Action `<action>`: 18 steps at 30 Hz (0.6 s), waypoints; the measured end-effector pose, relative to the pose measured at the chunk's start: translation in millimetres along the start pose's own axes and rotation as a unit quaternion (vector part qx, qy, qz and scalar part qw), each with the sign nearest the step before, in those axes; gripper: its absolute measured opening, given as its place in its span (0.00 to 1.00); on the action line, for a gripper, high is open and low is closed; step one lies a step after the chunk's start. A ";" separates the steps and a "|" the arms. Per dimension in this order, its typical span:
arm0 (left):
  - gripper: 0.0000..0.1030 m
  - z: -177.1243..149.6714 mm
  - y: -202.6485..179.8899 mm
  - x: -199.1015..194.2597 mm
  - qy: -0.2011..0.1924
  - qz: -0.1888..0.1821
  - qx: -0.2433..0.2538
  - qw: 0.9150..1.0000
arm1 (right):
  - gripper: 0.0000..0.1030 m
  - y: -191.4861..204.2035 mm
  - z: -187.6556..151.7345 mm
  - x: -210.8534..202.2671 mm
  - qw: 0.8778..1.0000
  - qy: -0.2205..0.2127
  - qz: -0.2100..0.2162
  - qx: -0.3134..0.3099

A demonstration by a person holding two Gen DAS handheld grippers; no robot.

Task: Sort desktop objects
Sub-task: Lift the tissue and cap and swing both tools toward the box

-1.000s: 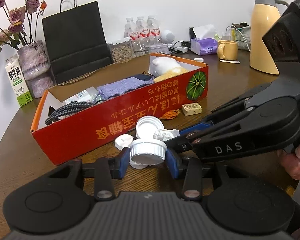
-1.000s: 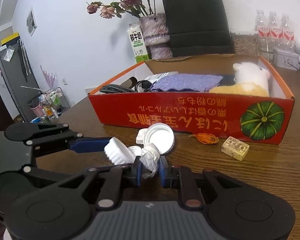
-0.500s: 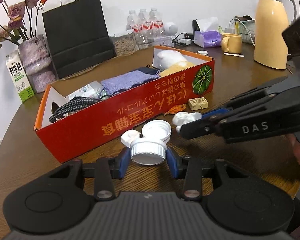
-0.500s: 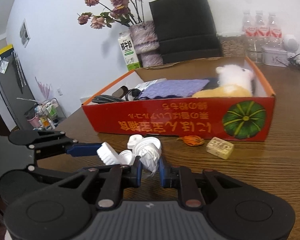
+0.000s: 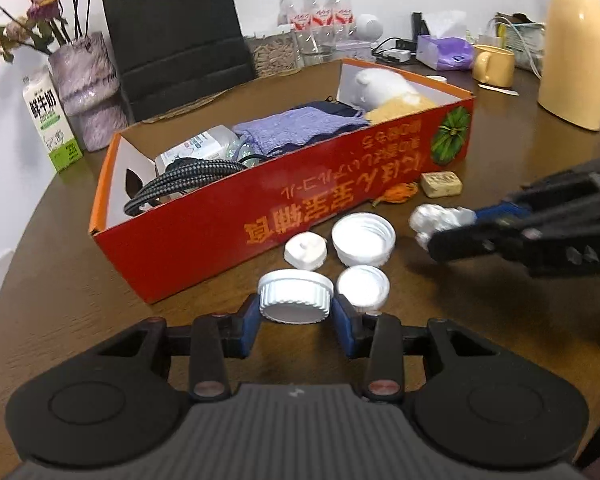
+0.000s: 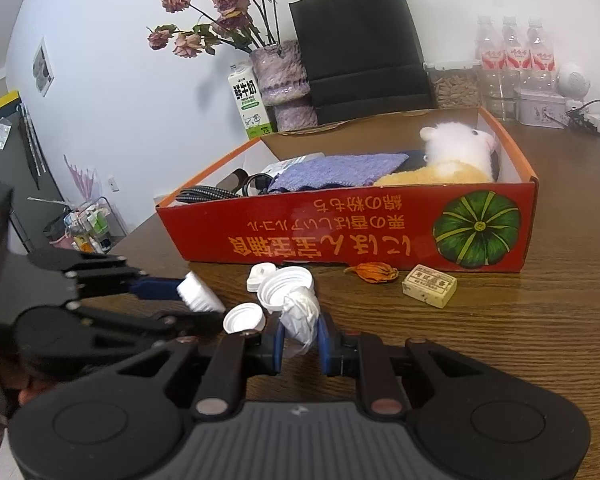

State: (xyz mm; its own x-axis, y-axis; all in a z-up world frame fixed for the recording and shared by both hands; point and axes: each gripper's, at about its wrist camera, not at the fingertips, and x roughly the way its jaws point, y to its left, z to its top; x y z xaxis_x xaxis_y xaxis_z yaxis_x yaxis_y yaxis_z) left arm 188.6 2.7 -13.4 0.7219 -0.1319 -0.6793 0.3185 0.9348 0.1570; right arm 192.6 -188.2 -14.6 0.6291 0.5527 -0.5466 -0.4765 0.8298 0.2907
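Surface: I am working over a brown wooden counter [image 6: 540, 340] by a white wall.
Left tool [image 5: 296, 312]: I am clamping a ribbed white cap [image 5: 296, 296] just above the counter.
Right tool [image 6: 300, 340]: I am pinching crumpled white paper [image 6: 300, 312].
Around: three loose caps [image 5: 362, 234] are lying just before the red box [image 5: 260, 216], which is blocking the counter's far edge.
Only the right view: a fridge [image 6: 4, 160] is showing.

Loose white caps [image 5: 363, 240] and the red box [image 5: 308, 204] are crowding the table [image 5: 480, 320] just ahead of the left claw [image 5: 296, 312]. Bare table is lying open right of the right claw [image 6: 300, 338].
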 end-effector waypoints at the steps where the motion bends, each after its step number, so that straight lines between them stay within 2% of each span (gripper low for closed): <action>1: 0.38 1.8 1.9 3.1 -0.001 -0.001 -0.004 1.000 | 0.16 -1.4 0.4 -0.6 1.000 0.000 -0.002 0.000; 5: 0.38 8.5 7.1 10.9 0.000 -0.001 -0.025 1.000 | 0.16 -6.6 0.2 -1.4 1.000 0.001 -0.009 0.005; 10: 0.38 2.5 7.2 3.9 -0.006 0.000 -0.026 1.000 | 0.16 -8.7 -0.3 0.4 1.000 0.003 -0.009 0.006; 14: 0.38 -3.9 3.6 -10.9 -0.010 -0.007 -0.006 1.000 | 0.16 -6.1 -0.1 1.6 1.000 0.003 -0.002 0.005; 18: 0.38 -6.4 -12.0 -25.4 -0.020 -0.027 0.028 0.999 | 0.16 5.5 1.8 3.4 1.000 0.000 0.024 -0.003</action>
State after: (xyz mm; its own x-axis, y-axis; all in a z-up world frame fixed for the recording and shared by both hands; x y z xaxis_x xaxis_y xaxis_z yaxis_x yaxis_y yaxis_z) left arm 162.5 -3.1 -2.6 0.7260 -0.1958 -0.6592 0.3914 0.9058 0.1620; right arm 193.2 -181.6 -13.5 0.6047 0.5920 -0.5328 -0.5096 0.8017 0.3124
